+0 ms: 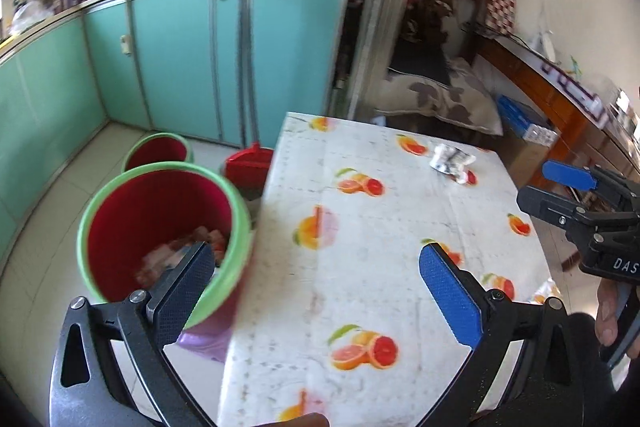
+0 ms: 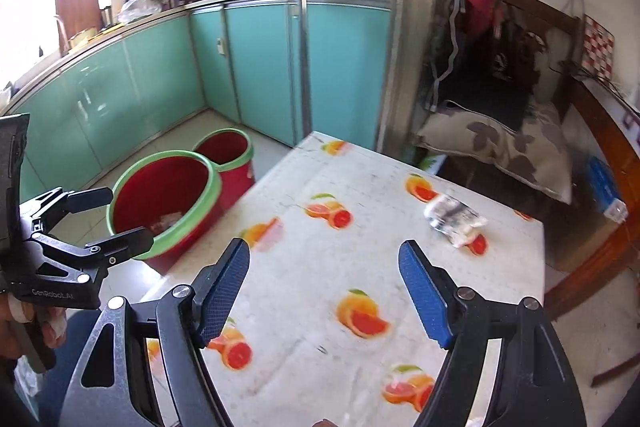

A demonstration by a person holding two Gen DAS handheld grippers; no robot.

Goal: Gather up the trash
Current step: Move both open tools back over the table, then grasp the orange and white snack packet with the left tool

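A crumpled clear plastic wrapper (image 1: 452,161) lies near the far right corner of a table with a fruit-print cloth (image 1: 360,247); it also shows in the right wrist view (image 2: 454,219). A red bin with a green rim (image 1: 160,227) stands on the floor left of the table, with scraps inside; in the right wrist view the bin (image 2: 168,203) is at left. My left gripper (image 1: 316,287) is open and empty over the table's left edge, beside the bin. My right gripper (image 2: 324,291) is open and empty above the table, short of the wrapper.
A second red bin (image 1: 158,151) stands behind the first. A red dustpan with a long handle (image 1: 248,163) leans on the teal cabinets (image 1: 180,59). A chair with a cushion (image 2: 504,143) stands beyond the table. A wooden bench (image 1: 560,99) runs along the right wall.
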